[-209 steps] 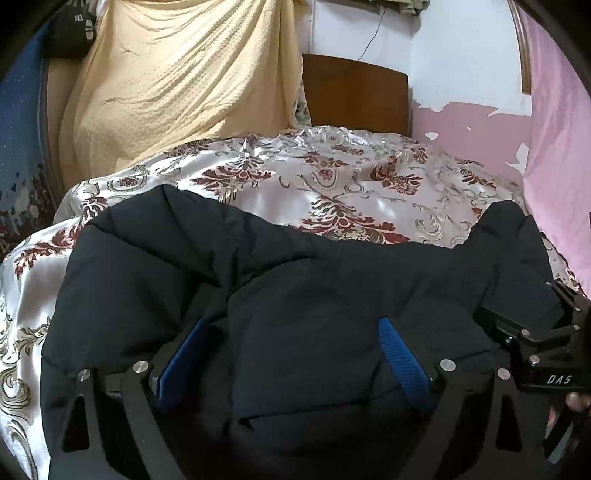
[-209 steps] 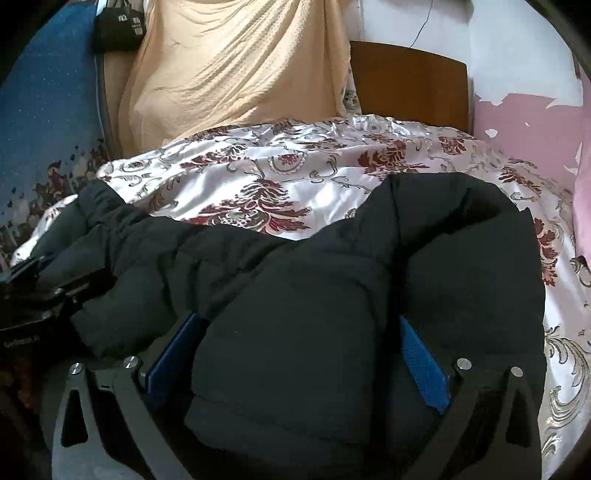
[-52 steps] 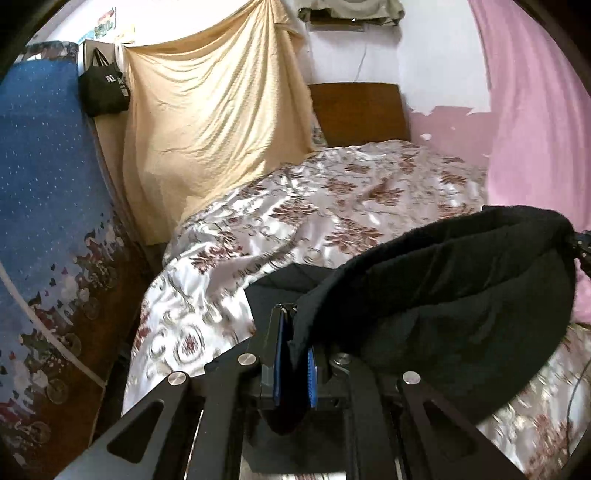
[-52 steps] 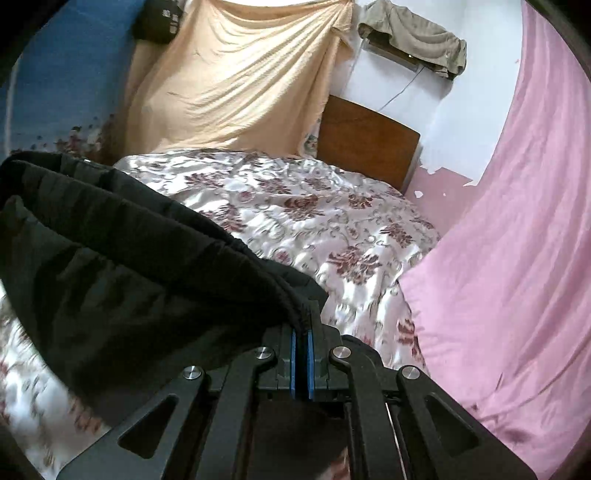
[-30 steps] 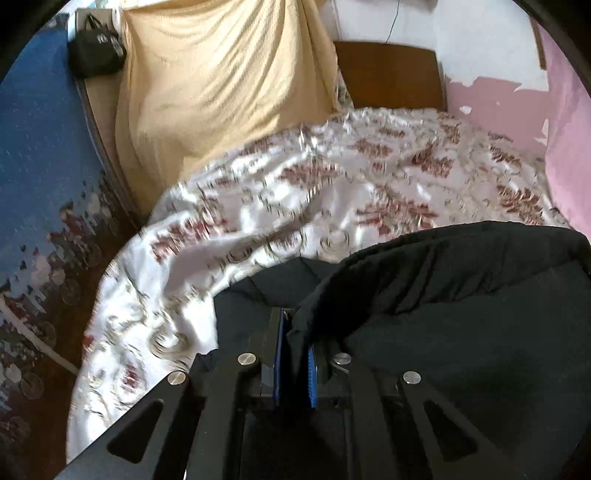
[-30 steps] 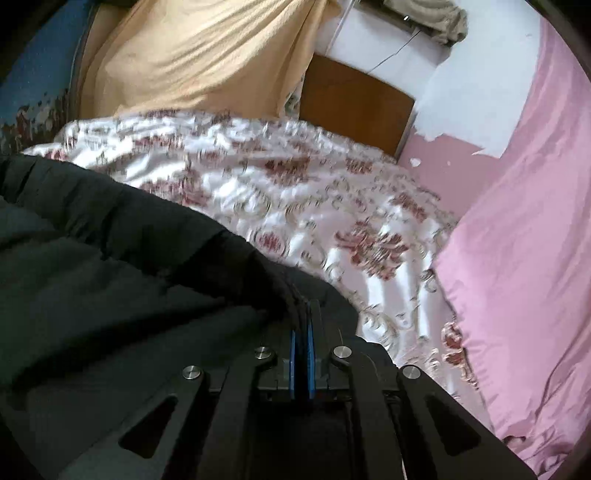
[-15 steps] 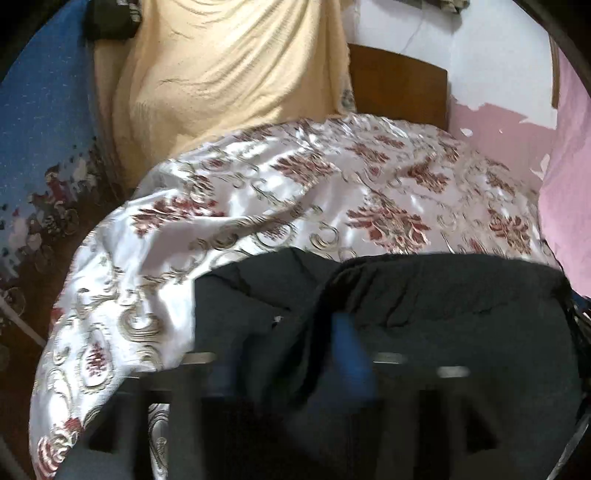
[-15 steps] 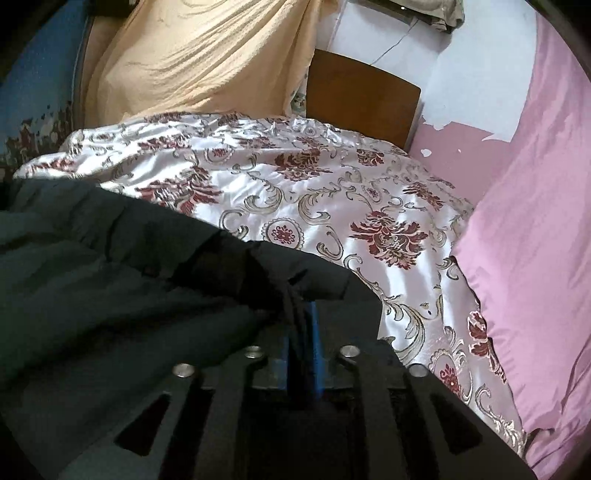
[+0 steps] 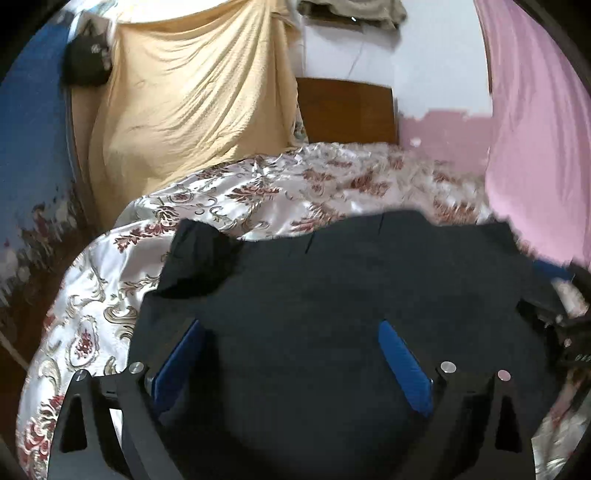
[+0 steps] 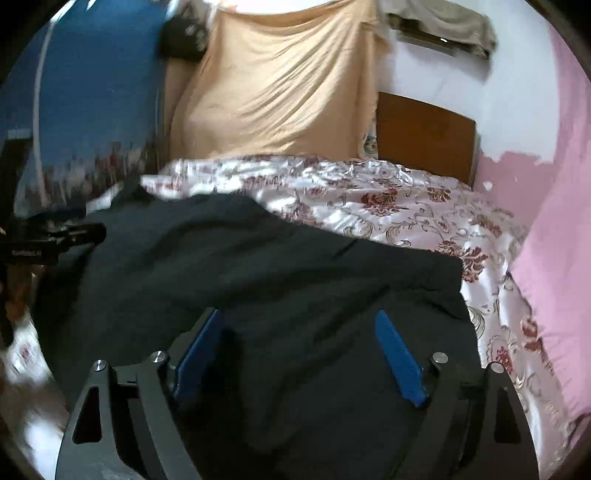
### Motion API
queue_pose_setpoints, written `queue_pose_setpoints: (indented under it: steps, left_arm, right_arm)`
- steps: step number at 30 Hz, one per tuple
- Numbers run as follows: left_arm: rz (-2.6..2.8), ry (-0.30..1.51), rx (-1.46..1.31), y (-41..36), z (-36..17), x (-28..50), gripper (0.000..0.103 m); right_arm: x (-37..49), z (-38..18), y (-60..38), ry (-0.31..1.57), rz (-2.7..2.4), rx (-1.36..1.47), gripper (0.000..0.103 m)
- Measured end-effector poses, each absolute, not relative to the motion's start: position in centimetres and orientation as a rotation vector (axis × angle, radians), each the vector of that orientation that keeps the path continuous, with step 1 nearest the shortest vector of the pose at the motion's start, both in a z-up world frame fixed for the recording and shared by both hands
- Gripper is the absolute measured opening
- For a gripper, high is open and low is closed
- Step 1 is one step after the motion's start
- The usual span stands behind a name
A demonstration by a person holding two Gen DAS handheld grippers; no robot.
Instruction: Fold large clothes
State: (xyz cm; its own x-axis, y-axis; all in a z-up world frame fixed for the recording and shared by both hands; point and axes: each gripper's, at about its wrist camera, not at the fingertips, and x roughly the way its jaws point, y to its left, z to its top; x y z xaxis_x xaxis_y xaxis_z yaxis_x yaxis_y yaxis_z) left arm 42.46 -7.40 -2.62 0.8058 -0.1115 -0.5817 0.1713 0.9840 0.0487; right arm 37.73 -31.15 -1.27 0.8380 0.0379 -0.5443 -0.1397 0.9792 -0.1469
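A bed spread with a shiny white bedcover (image 9: 229, 199) patterned in dark red and gold flowers fills the middle of both views. Behind it, in the upper centre of the frame, stands a brown wooden headboard (image 9: 345, 109) against a white wall (image 9: 439, 70) whose lower part shows pink patches. A large yellow cloth (image 9: 192, 103) hangs in the upper left of the left wrist view, with a small black bag (image 9: 86, 62) at its top left corner. A blue patterned hanging (image 10: 92, 96) covers the far left, and a pink curtain (image 9: 535, 140) drops down the right edge. A drab olive cloth (image 10: 443, 26) is draped high on the wall at the upper right of the right wrist view.

The black garment (image 9: 332, 295) lies flat on the bedcover in the lower half of both frames, reaching from the lower centre up to about mid-frame, with a folded corner poking up at its left edge in the left wrist view.

The left gripper (image 9: 291, 354) has its blue-padded fingers (image 9: 404, 363) spread wide above the garment, gripping nothing. The right gripper (image 10: 299, 354) is likewise spread apart over the cloth, its fingers (image 10: 399, 363) holding nothing. In the right wrist view the left gripper also appears at the middle left edge, beside the garment.
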Motion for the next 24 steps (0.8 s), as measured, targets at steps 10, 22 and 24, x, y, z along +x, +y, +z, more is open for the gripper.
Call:
queue_pose_setpoints:
  steps: [10,22,24]
  left_arm:
    - [-0.058,0.723,0.069,-7.0,-4.2,48.2,0.103]
    - [-0.106,0.733,0.014,-7.0,-7.2,50.2,0.103]
    - [-0.103,0.74,0.018,-7.0,-7.2,50.2,0.103]
  right_arm:
    - [44.7,-4.0,-34.4,0.65,-0.007,-0.109,0.092]
    - [48.2,-7.9,-36.2,0.709,0.036,0.014,0.102]
    - [48.4,-8.1,-36.3,0.719,0.038,0.021,0.102]
